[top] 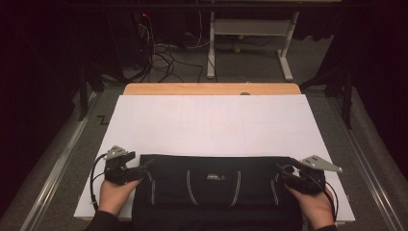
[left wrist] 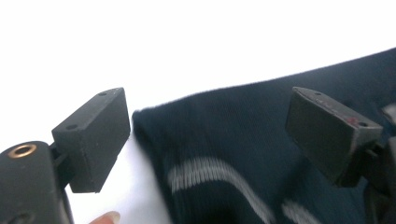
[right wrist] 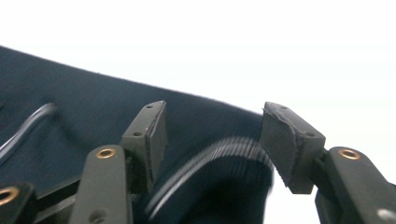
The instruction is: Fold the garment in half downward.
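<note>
Dark garment [top: 216, 185] lying crosswise at near edge of white sheet [top: 211, 125], left gripper [top: 139, 171] and right gripper [top: 284, 168] both spread apart at its far corners, nothing clamped

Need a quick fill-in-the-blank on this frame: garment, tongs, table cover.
1. The dark garment lies on a ____ sheet.
2. Both the left tongs and right tongs are ____.
3. The garment carries curved ____ stripes.
4. Each tongs sits at one far ____ of the garment.

Missing words: white; open; grey; corner
</note>
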Motion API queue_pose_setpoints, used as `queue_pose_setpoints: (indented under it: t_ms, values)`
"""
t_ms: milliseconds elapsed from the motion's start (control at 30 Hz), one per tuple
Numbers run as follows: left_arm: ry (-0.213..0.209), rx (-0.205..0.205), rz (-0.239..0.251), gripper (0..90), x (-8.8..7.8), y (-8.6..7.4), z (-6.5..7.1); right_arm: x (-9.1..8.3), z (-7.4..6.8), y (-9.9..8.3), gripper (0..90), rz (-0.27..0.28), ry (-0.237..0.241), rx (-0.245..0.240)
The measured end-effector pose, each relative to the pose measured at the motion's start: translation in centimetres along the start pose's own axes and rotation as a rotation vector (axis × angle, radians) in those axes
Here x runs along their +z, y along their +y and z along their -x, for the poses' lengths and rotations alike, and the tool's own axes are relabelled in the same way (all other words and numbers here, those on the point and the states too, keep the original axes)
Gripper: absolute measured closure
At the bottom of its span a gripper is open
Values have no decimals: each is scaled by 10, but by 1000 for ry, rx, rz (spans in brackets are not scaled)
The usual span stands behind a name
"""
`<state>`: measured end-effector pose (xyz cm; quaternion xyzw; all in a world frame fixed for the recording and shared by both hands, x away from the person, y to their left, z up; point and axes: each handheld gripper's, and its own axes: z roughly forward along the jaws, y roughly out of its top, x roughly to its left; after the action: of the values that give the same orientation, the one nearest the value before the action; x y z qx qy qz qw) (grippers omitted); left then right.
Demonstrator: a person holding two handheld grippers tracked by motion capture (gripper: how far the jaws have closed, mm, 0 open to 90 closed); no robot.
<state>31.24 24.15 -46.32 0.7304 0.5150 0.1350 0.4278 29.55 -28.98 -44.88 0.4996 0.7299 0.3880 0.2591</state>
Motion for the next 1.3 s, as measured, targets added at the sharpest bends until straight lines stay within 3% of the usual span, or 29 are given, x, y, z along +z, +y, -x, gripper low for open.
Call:
queue_pose_setpoints:
  t_ms: [67, 133, 167, 233, 300, 333, 367, 400, 433, 467, 500, 567, 600, 633, 667, 700, 767, 800, 833, 933, 1100, 1167, 1200, 1300]
  values:
    - [21, 48, -68, 37, 9, -5, 1, 13, 7, 5, 366, 7, -11, 45]
    - [28, 54, -93, 10, 12, -8, 0, 17, 8, 4, 353, 10, -2, 66]
    - [26, 51, -116, 0, 13, -10, -2, 23, 12, 3, 294, -9, -8, 79]
    - [30, 14, -143, 0, 15, -13, -12, 28, 17, 5, 235, -33, -17, 98]
    - [34, 6, -154, 0, 16, -13, -13, 31, 20, 6, 213, -43, -30, 106]
    - [39, 15, -163, 0, 16, -13, -12, 33, 23, 6, 197, -50, -44, 113]
    - [69, 58, -184, 0, 17, -14, -6, 36, 25, 5, 193, -73, -49, 125]
    - [69, 58, -184, 5, 17, -14, -6, 36, 25, 5, 193, -73, -49, 125]
    - [96, 77, -191, 38, 17, -15, -3, 35, 24, 1, 251, -89, -35, 117]
    - [111, 87, -191, 38, 17, -16, -2, 35, 24, 1, 251, -89, -35, 117]
    - [113, 87, -179, 100, 15, -17, 0, 32, 22, -3, 308, -97, -24, 109]
    - [102, 89, -171, 172, 14, -18, 1, 31, 22, -5, 318, -102, -26, 103]
    - [93, 96, -168, 229, 13, -19, 2, 28, 20, -10, 347, -133, -25, 93]
    - [81, 101, -166, 229, 12, -20, 3, 28, 20, -10, 347, -133, -25, 93]
    - [65, 98, -165, 323, 12, -20, 6, 25, 21, -13, 441, -131, -9, 97]
    - [65, 98, -165, 371, 12, -20, 6, 25, 21, -13, 441, -131, -9, 97]
    - [61, 86, -172, 423, 12, -19, 8, 23, 19, -15, 521, -130, 37, 79]
    - [51, 75, -170, 535, 12, -18, 8, 24, 18, -15, 547, -128, 33, 66]
    - [34, 62, -167, 535, 13, -18, 9, 24, 18, -15, 586, -128, 38, 59]
    - [14, 41, -159, 649, 15, -18, 9, 26, 15, -14, 699, -131, 58, 46]
    - [-23, 16, -134, 715, 14, -20, 6, 27, 12, -13, 767, -130, 77, 38]
    - [-68, -40, -113, 721, 12, -21, 0, 26, 13, -13, 776, -121, 79, 29]
    - [-92, -72, -77, 728, 8, -23, -3, 23, 13, -12, 779, -105, 74, 16]
    - [-84, -56, -54, 732, 4, -21, -1, 18, 11, -11, 781, -80, 67, 15]
